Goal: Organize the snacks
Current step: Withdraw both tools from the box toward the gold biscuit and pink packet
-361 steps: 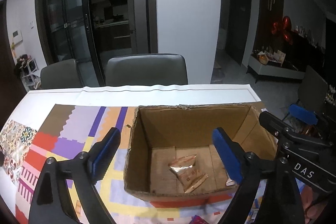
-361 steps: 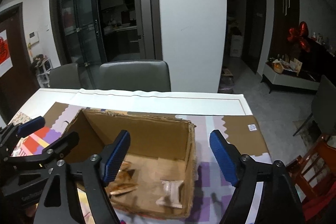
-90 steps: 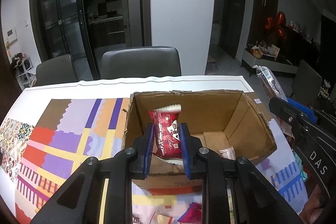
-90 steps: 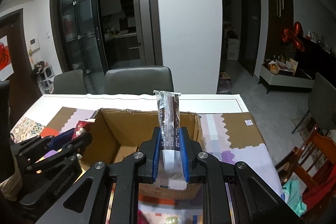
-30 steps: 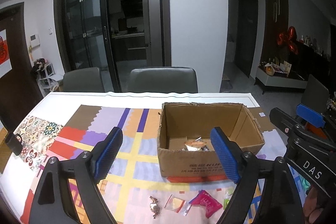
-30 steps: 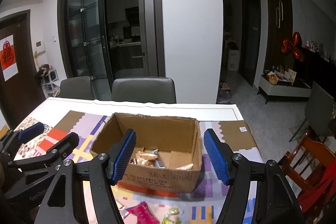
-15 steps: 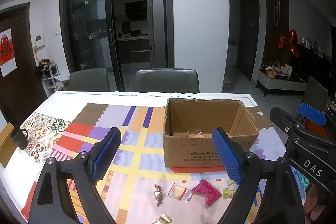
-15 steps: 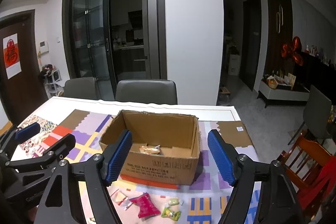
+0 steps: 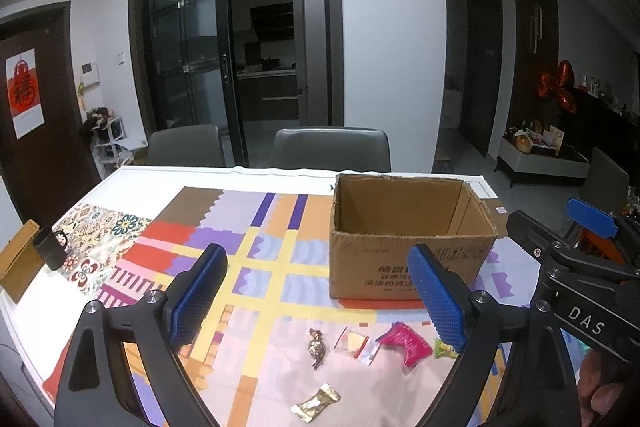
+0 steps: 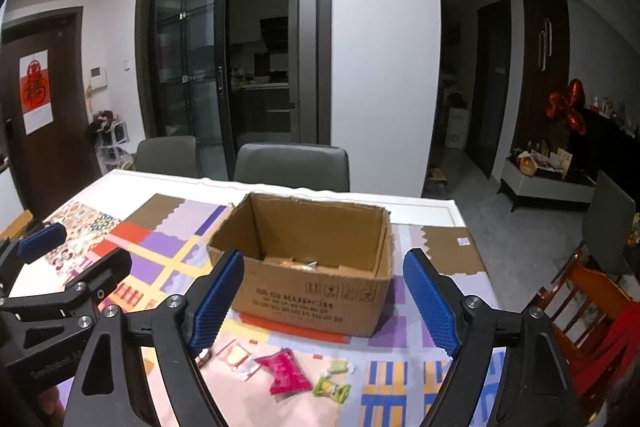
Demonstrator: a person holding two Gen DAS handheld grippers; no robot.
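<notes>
Left wrist view: we hold the left gripper [image 9: 320,297] with its jaws opening and empty above the patterned tablecloth [image 9: 256,255]. The cardboard box [image 9: 408,243] stands ahead; between it and us lie a pink packet [image 9: 406,341], a clear sachet [image 9: 356,343] and two foil candies [image 9: 316,347]. Our right gripper [image 10: 324,301] is likewise opening, nothing between its pads.

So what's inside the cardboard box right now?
The right wrist view shows a few snack wrappers on the cardboard box floor near the front; its front wall hides the rest.
</notes>
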